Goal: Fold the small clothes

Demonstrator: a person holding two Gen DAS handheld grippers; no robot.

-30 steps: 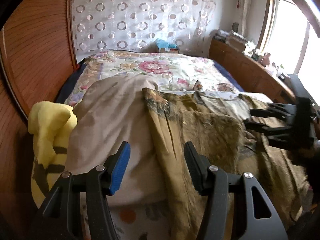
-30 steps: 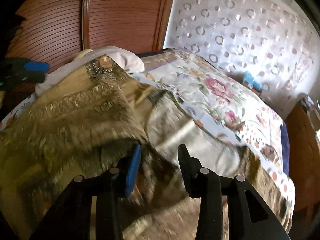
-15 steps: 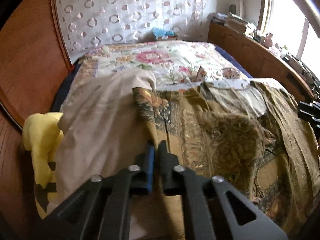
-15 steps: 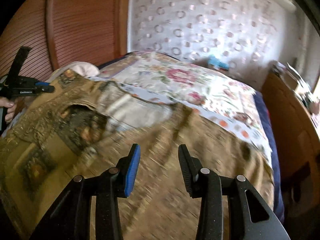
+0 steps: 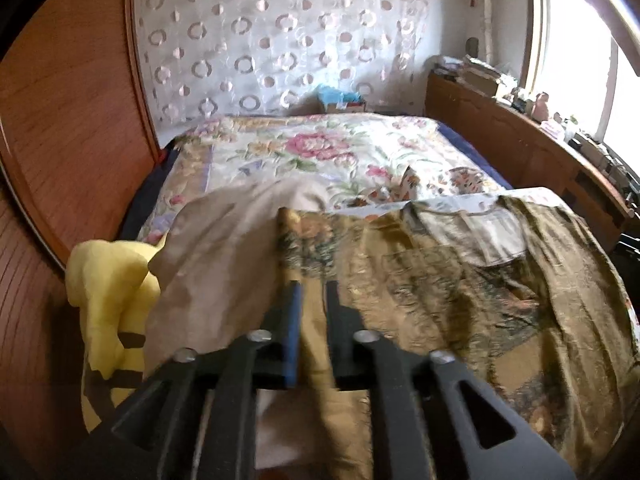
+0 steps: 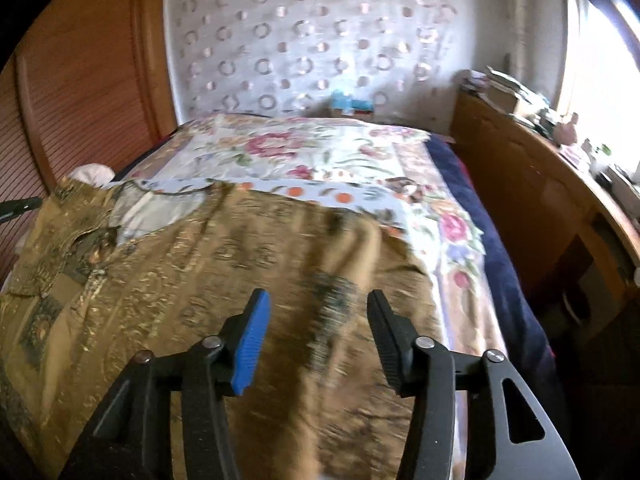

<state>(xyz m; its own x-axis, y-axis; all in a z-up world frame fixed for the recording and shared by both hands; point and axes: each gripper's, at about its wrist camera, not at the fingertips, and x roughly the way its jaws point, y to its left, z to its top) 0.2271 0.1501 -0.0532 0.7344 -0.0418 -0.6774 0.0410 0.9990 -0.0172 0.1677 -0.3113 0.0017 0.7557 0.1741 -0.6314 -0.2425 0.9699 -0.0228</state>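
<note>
olive patterned garment (image 5: 460, 300) lies spread on bed (image 5: 320, 152), beside beige cloth (image 5: 224, 256). left gripper (image 5: 312, 320) pinches garment's edge. right gripper (image 6: 316, 340) hovers spread wide over garment's opposite side. step: grasping; next, right gripper must clamp the fabric.

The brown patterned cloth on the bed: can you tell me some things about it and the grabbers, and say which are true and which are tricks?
1. The left gripper pinches the brown patterned cloth. True.
2. The right gripper is squeezed shut. False: its jaws stand wide apart over the cloth.
3. A yellow plush toy sits right of the cloth. False: in the left wrist view it is at the left, beside the beige cloth.
4. The floral bedspread lies beyond the cloth. True.
</note>
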